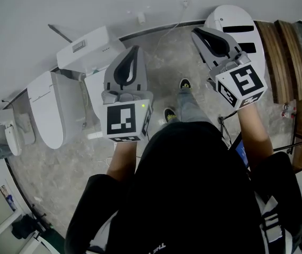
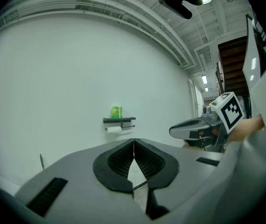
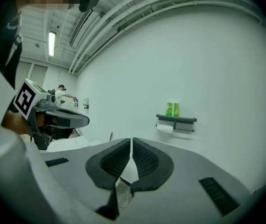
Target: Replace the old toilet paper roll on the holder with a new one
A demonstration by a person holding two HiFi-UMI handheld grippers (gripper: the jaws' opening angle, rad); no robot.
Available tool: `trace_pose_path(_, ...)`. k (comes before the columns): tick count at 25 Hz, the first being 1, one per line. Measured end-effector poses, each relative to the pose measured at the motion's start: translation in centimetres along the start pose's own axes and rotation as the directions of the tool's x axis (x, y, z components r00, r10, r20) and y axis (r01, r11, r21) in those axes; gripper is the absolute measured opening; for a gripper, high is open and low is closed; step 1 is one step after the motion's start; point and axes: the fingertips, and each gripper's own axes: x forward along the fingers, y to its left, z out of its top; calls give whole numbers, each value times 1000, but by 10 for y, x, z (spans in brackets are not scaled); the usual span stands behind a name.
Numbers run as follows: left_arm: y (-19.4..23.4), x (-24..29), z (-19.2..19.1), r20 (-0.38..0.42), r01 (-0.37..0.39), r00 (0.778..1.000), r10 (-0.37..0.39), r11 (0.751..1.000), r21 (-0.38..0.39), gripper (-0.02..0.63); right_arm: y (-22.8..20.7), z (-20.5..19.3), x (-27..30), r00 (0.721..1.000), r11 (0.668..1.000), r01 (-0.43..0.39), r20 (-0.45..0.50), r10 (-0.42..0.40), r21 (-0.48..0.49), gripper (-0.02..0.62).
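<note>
Black ribbed pads (image 2: 116,162) meet on the left hand-held gripper (image 2: 134,140) and right hand-held gripper (image 3: 131,140), both empty

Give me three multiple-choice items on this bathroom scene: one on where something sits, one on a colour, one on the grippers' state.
1. Relative to the wall holder, the green box stands: A underneath; B on top; C off to its side.
2. The paper roll on it is: A pink; B brown; C white.
3. The left gripper and right gripper are: A both shut, empty; B both wide open; C both shut on rolls.

B, the box rests on the holder's shelf. C, the roll on the bar shows white. A, each gripper view shows the jaws together with nothing between them.
</note>
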Motion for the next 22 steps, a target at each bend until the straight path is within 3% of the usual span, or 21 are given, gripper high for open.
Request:
trace_pose_path(14, -19, 137, 19, -21, 34, 999, -33, 999, 30, 23, -124, -7, 54, 999, 999, -5, 32, 3, 45, 28)
trace_pose_path(22, -15, 199, 33, -24, -12, 1000, 13, 999, 39, 23, -180, -3, 83, 997, 997, -48, 58, 45, 59, 28)
